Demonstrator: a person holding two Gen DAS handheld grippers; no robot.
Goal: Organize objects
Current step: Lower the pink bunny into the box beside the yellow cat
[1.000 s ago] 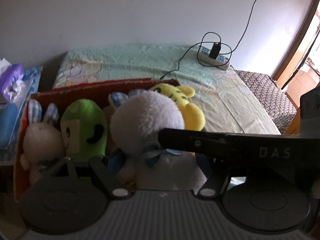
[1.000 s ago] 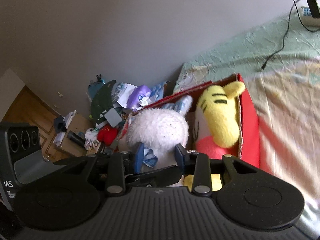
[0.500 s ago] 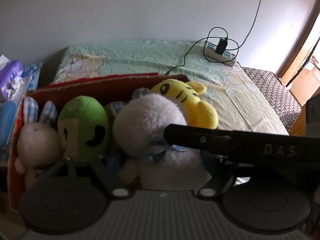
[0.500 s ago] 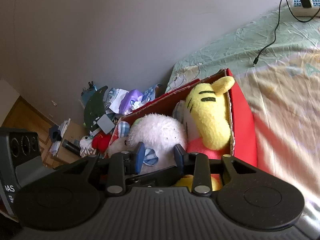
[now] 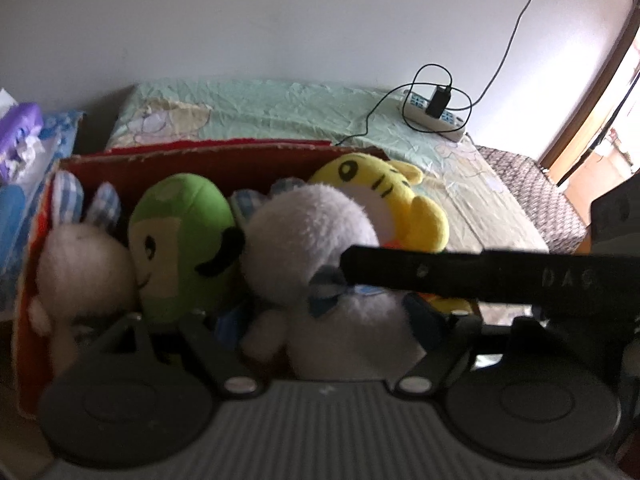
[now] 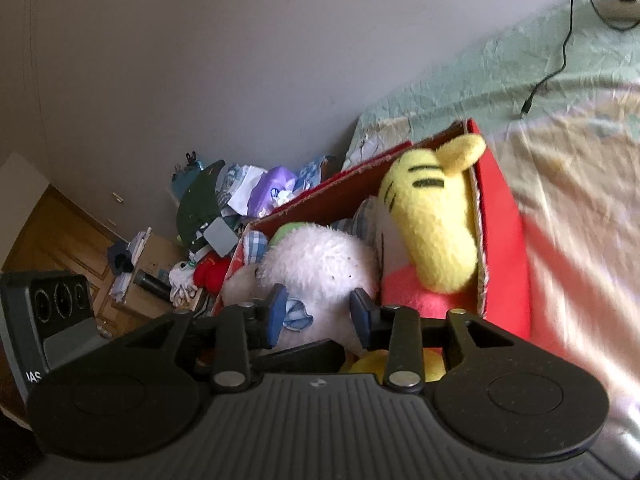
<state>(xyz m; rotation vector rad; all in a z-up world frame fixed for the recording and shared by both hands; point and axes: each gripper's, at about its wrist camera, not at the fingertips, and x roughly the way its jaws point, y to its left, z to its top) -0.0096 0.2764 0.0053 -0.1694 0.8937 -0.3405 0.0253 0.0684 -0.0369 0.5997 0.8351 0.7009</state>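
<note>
The right gripper (image 6: 318, 314) pinches the white plush (image 6: 320, 264) upright in the red box (image 6: 504, 240), the left gripper (image 5: 320, 332) straddling it, jaws just narrowing.

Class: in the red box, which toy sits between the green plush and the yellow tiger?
The white fluffy plush sits between the green plush and yellow tiger, clearest in the left wrist view.

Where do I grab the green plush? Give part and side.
Grip its rounded top, coming down from above. The green plush stands upright, wedged between the rabbit and the white plush, with the red box wall behind, so probably only its crown is free.
</note>
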